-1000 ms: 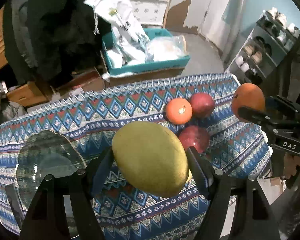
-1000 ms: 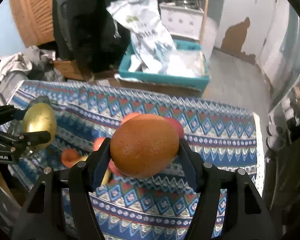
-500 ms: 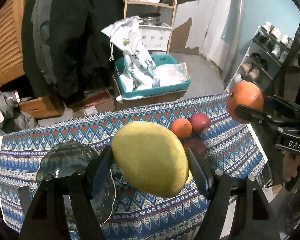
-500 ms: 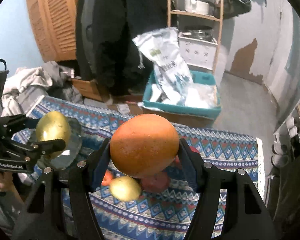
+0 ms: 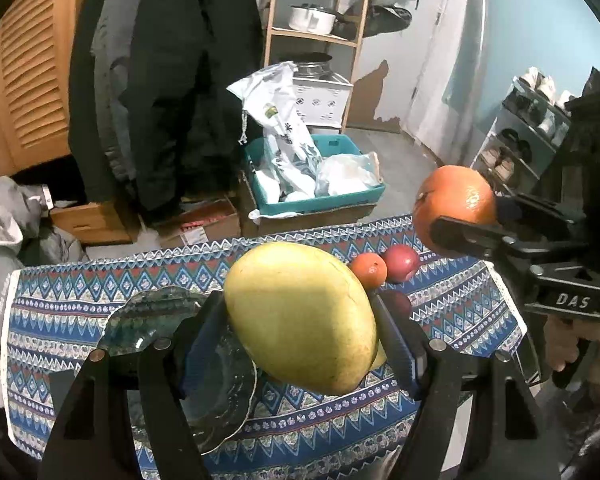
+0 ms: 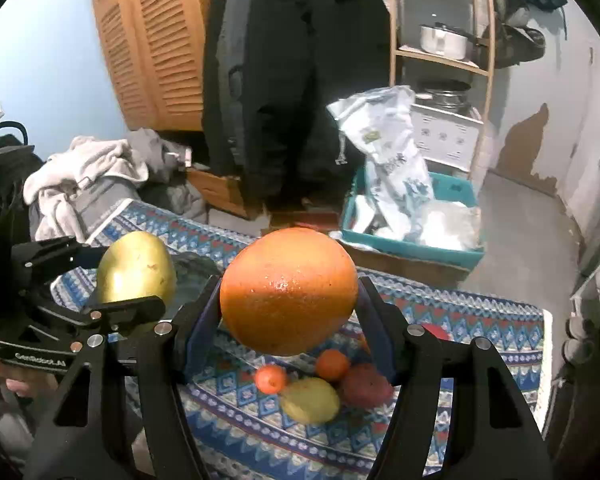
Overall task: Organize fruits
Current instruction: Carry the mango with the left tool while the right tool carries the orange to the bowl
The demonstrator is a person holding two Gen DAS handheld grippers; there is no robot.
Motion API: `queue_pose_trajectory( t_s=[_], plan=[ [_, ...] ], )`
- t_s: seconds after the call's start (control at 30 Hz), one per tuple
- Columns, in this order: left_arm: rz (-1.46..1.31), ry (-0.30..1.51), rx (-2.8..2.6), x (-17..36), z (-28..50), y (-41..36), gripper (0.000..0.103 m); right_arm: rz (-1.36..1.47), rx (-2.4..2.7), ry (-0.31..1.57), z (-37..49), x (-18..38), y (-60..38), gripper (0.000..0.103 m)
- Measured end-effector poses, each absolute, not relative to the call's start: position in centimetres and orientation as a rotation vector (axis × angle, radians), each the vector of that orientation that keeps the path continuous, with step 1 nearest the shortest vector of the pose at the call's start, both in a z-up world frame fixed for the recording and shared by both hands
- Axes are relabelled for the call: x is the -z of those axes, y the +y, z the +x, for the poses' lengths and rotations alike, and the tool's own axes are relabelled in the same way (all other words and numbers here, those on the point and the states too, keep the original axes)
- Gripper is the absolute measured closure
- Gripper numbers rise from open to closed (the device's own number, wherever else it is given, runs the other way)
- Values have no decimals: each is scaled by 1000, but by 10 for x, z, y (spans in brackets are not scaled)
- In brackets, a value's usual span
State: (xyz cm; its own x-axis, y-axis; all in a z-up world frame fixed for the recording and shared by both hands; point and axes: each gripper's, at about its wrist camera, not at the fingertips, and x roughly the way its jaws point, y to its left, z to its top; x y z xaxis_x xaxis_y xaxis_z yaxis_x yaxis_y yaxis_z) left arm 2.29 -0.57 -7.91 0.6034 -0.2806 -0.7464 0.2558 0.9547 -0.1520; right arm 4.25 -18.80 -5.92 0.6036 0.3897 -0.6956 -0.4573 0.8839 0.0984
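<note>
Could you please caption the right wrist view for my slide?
Right hand-held gripper lifts an orange above the patterned tablecloth.

Two grippers hold one fruit each: one mango (image 5: 300,316) and one large orange (image 6: 289,291). On the cloth at six o'clock lie two small oranges (image 6: 332,364), one yellow fruit (image 6: 310,400) and two red fruits (image 5: 401,263). One glass dish (image 5: 148,320).

Dim room, fisheye-bent edges, black vignetted corners.
</note>
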Motion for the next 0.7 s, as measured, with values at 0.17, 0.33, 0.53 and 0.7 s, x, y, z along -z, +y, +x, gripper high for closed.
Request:
queue_pose_trajectory(
  t_s=[0.17,0.33,0.53,0.7],
  plan=[
    [-41,861,278,79,19,12,27,-95,-522,797,49,62,-166,38],
    [-53,869,237,88,17,33,27,-94,-550,823,56,71,-146,38],
    [-82,893,182,102,16,62,27,-93,-588,857,63,81,-124,38],
    [-73,892,118,114,14,82,27,-100,-612,880,70,93,-103,38]
  ],
)
